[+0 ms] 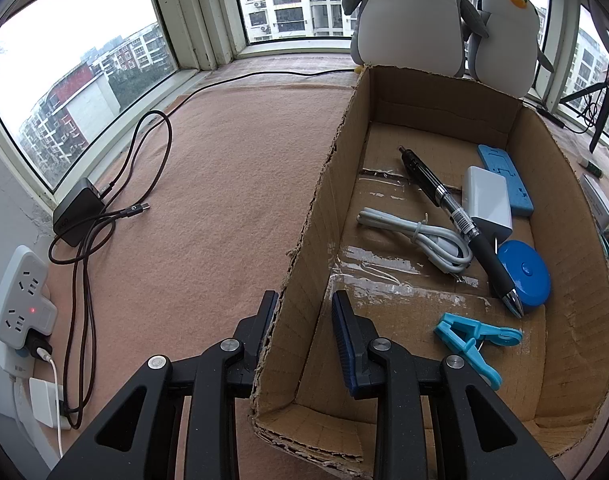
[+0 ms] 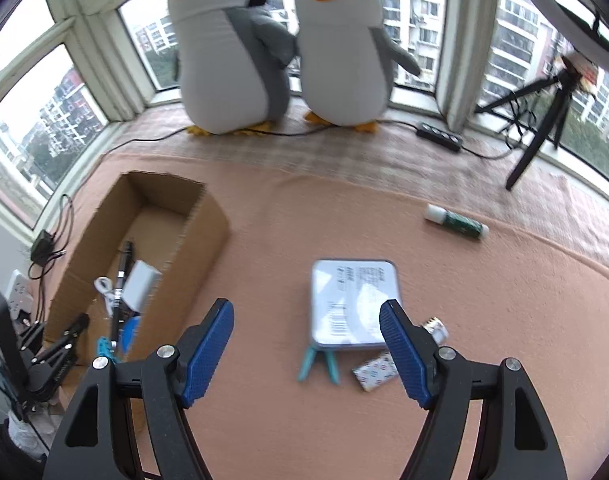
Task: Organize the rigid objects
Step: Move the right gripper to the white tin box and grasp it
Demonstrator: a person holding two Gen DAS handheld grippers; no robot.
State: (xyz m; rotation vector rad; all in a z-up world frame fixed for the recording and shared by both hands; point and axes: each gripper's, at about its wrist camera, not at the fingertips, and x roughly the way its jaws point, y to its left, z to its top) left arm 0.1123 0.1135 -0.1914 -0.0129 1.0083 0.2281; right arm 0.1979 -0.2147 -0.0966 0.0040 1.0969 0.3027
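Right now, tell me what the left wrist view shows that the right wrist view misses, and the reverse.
Left wrist only: the left gripper shut on the box wall, and the blue foam block inside.

Right wrist only: the open, empty right gripper, the tin, teal clip and small packet on the cloth.

Both: the box with the pen, white charger and cable, the glue stick, and two penguins.

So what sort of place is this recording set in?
Most likely a bay-window ledge in a high-rise flat: curved windows facing apartment blocks, a pink blanket over the sill, two plush penguins against the glass.
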